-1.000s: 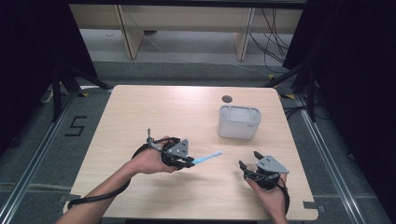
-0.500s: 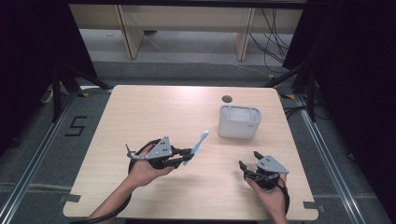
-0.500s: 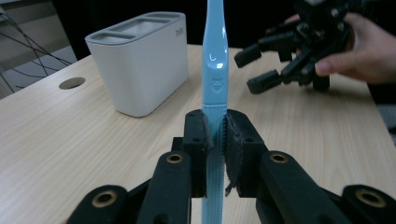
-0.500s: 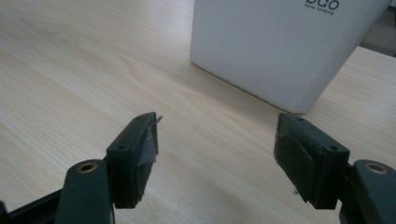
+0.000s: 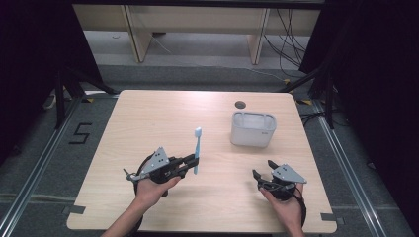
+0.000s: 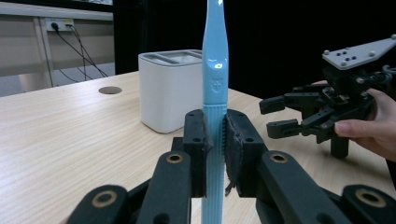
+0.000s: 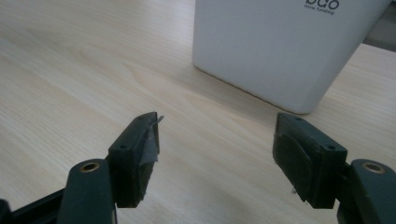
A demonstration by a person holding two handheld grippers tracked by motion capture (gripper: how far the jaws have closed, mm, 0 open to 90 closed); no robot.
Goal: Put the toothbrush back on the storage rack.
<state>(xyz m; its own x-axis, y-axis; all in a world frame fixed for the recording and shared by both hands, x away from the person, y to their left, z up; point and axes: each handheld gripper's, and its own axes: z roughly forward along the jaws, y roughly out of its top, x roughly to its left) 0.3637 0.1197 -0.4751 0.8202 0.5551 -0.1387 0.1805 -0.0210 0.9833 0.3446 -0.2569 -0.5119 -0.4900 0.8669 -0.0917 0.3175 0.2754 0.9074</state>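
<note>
High view: left tongs clamp toothbrush mid-table.

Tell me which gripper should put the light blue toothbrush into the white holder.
Left. The left gripper already clamps the light blue plastic toothbrush upright; the right gripper is open and empty beside the white rectangular holder.

The table is showing pale, matt wood grain. The toothbrush is gleaming as glossy light-blue plastic, ribbed lower down its handle. Beside it, the white container is looking like smooth, satin plastic. The left gripper is wearing matt black jaws with rough-edged pads.
</note>
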